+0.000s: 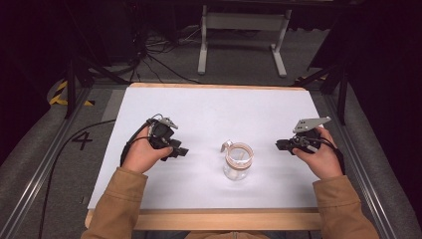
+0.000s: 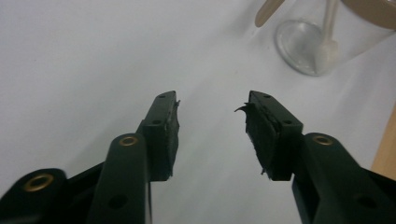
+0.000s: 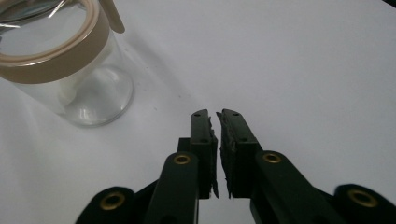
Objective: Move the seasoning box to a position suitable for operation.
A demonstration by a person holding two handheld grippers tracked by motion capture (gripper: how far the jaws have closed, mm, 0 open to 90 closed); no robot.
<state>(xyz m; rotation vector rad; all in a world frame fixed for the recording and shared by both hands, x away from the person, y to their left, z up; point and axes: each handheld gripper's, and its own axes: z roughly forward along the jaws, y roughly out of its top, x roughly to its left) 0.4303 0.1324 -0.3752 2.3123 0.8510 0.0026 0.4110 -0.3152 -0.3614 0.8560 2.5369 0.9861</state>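
Though empty, left gripper agape.

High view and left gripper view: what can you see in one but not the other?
The high view alone has the person's hands, tan sleeves, the right gripper, the table's wooden edge and the floor with a metal frame. The left gripper view alone has a close look at the left gripper, open, with torn black pads. Both share the white tabletop and the glass jar with its tan rim.
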